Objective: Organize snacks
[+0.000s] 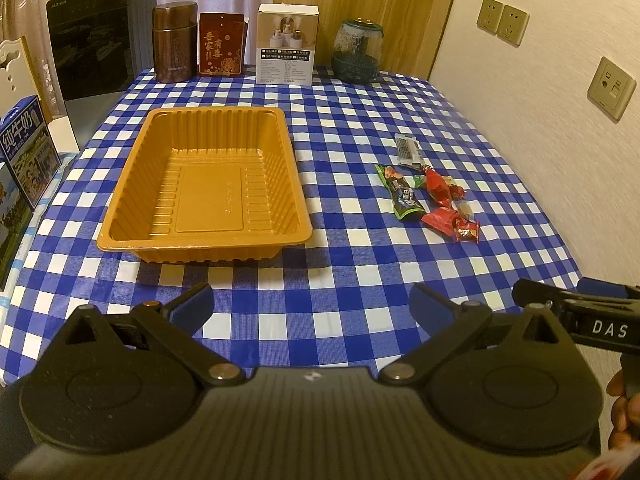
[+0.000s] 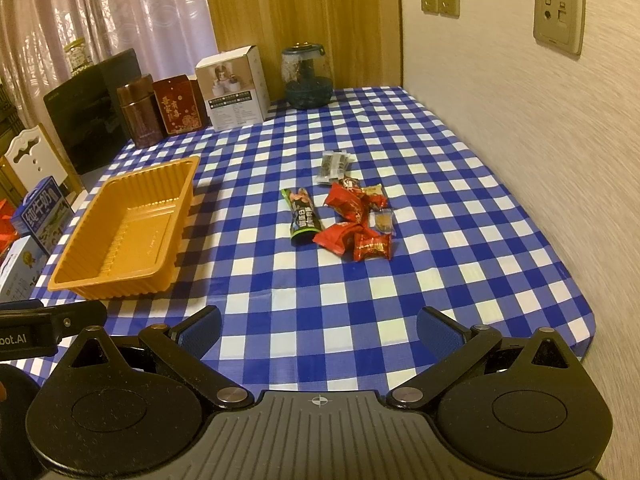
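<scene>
Right wrist view shows the snacks (image 2: pixel 344 208) lying in one loose heap on the tabletop, toward its right edge and about halfway between the near and far edges. I count one green-and-black stick pack (image 2: pixel 303 218), one grey-dark sachet (image 2: pixel 334 165) at the far end of the heap, about four red wrappers (image 2: pixel 352 220) that overlap so the number is not sure, and one small clear packet (image 2: pixel 382 220) with something brown inside. The tray (image 2: pixel 124 228), one only and orange, stands toward the left edge with nothing in it, well apart from the heap. No snack is moved yet, so I judge the task is at its very first step: reaching for a first piece. The right gripper (image 2: pixel 318 330) hangs over the near edge with its jaws spread wide and nothing between them; the left gripper (image 1: pixel 312 306) is the same, wide apart and holding nothing, just beside the right one and facing the tray. The next move probably calls for the right gripper to go forward to the heap and close on a piece that lies free, such as the stick pack at the left side; the red wrappers are touching each other, so a grip there may lift two. Along the far edge stand one brown canister (image 2: pixel 138 116), one red box (image 2: pixel 176 106), one white box (image 2: pixel 236 88) and one glass jar (image 2: pixel 307 76). Milk cartons (image 1: pixel 30 148) stand past the left edge.
</scene>
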Demonstrator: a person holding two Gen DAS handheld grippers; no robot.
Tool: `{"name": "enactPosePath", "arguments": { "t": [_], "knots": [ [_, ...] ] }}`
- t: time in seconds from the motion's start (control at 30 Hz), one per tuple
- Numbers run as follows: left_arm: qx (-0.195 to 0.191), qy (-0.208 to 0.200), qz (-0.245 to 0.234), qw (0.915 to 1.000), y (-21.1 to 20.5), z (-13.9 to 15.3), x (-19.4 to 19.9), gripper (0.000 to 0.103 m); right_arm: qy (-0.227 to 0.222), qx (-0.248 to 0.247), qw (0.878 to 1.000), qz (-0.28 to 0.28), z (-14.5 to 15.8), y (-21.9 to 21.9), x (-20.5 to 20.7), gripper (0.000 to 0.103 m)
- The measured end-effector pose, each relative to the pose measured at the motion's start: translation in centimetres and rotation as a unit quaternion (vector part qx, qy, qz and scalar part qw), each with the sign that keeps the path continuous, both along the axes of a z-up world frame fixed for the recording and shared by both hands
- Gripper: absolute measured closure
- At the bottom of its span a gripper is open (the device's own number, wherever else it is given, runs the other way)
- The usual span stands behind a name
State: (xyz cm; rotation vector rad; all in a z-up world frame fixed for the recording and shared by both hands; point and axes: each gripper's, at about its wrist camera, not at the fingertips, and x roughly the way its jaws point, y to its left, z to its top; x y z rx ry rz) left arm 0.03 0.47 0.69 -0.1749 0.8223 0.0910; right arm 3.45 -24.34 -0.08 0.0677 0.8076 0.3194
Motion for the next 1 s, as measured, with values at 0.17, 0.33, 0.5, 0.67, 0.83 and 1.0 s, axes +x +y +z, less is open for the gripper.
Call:
{"name": "enactPosePath", "arguments": {
  "t": [0.17,0.33,0.5,0.67,0.83,1.0],
  "knots": [
    [0.000,0.000,0.000,1.0000,0.0,0.0,0.0,0.000,0.000,0.000,1.000,0.000,0.0,-0.1,0.0,0.000],
    [0.000,0.000,0.000,1.0000,0.0,0.0,0.0,0.000,0.000,0.000,1.000,0.000,0.0,0.0,0.0,0.000],
    [0.000,0.000,0.000,1.0000,0.0,0.0,0.0,0.000,0.001,0.001,1.000,-0.001,-0.1,-0.1,0.0,0.000],
    [0.000,0.000,0.000,1.0000,0.0,0.0,0.0,0.000,0.001,0.001,1.000,-0.001,-0.1,-0.1,0.0,0.000],
    [0.000,0.000,0.000,1.0000,-0.1,-0.2,0.0,0.000,0.001,0.003,1.000,-0.003,-0.1,-0.4,0.1,0.000],
    [-0.002,-0.001,-0.004,1.0000,-0.2,-0.3,0.1,0.000,0.001,0.012,1.000,-0.011,-0.3,-1.3,0.5,0.000]
  ]
}}
